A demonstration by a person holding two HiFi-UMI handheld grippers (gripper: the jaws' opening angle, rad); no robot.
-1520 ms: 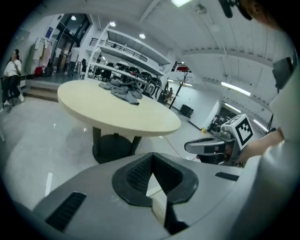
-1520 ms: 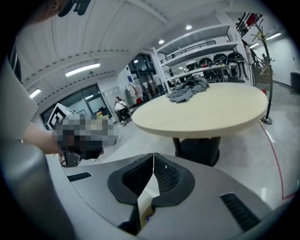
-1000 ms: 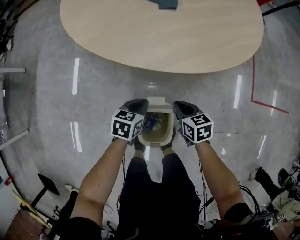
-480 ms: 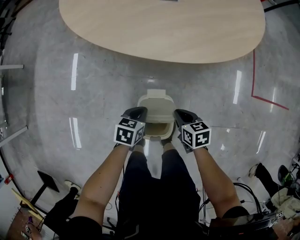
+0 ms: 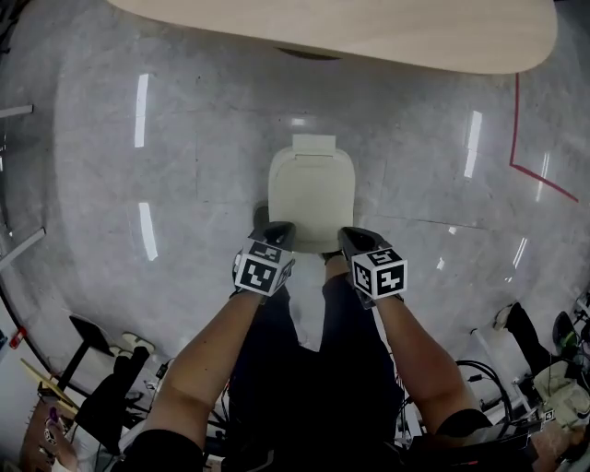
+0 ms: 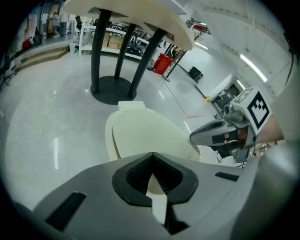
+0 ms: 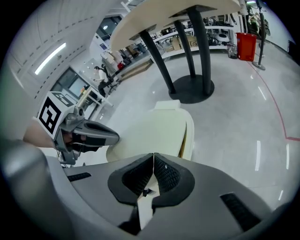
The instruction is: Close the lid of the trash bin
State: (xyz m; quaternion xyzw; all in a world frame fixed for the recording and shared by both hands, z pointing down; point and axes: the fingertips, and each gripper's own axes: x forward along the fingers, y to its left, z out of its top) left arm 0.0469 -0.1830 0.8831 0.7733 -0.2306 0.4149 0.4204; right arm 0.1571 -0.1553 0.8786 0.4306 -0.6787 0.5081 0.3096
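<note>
A cream trash bin (image 5: 311,195) stands on the grey floor with its lid down flat over the top. It also fills the middle of the left gripper view as the bin (image 6: 140,136) and of the right gripper view as the bin (image 7: 159,131). My left gripper (image 5: 279,230) hangs at the bin's near left corner, jaws shut with nothing between them. Over the near right corner hovers my right gripper (image 5: 348,236), also shut and empty. Each gripper shows in the other's view: the right gripper (image 6: 220,133) and the left gripper (image 7: 93,133).
A large oval wooden table (image 5: 369,28) stands beyond the bin on dark legs and a round base (image 6: 112,89). The person's legs and feet are just behind the bin. Red tape (image 5: 525,157) marks the floor to the right. Cables and gear lie at the bottom corners.
The bin's lid was up, showing the contents, and has swung down to lie flat. Both grippers have drawn back from the bin's sides to its near edge.
</note>
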